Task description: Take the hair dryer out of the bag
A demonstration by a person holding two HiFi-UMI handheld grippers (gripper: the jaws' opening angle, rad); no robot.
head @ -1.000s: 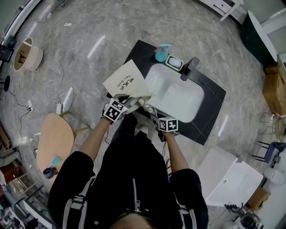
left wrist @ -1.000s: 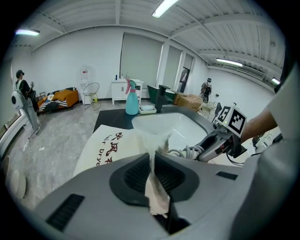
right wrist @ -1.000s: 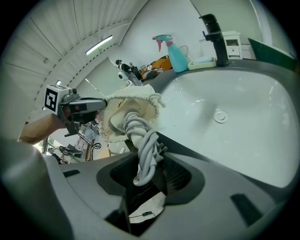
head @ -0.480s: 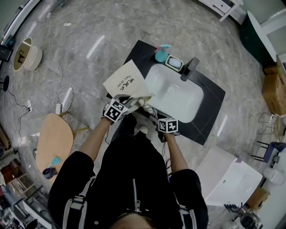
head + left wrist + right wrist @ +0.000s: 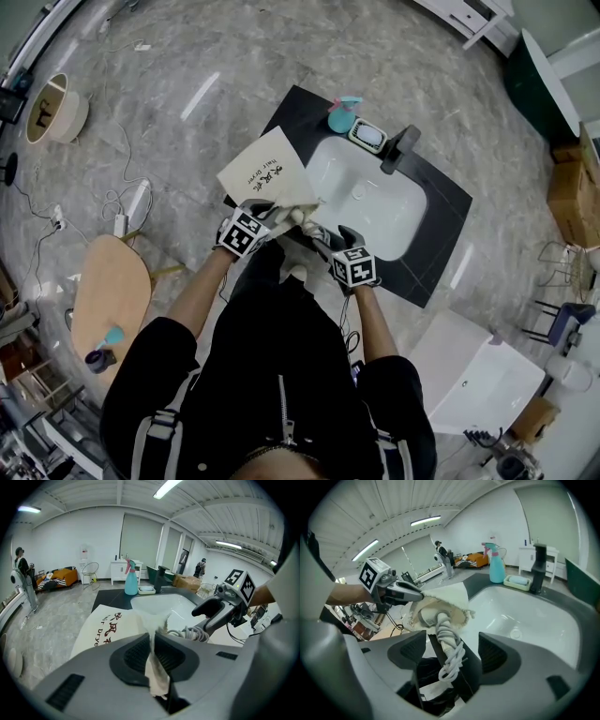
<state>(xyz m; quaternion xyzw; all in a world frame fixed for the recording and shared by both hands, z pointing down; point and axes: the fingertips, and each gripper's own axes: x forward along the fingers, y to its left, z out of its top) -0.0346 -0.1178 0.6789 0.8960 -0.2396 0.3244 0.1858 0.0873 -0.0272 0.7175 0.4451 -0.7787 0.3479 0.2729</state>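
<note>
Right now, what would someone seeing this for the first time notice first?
The cream bag lies on the dark counter to the left of the white sink, its edge pinched in the shut left gripper. The hair dryer pokes out of the bag's mouth. Its coiled cord hangs untouched between the jaws of the right gripper, which have just been opening.

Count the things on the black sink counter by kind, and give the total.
Cloth bag: 1
Hair dryer, partly inside the bag: 1
Spray bottle: 1
Soap dish: 1
Faucet: 1
Total: 5
</note>
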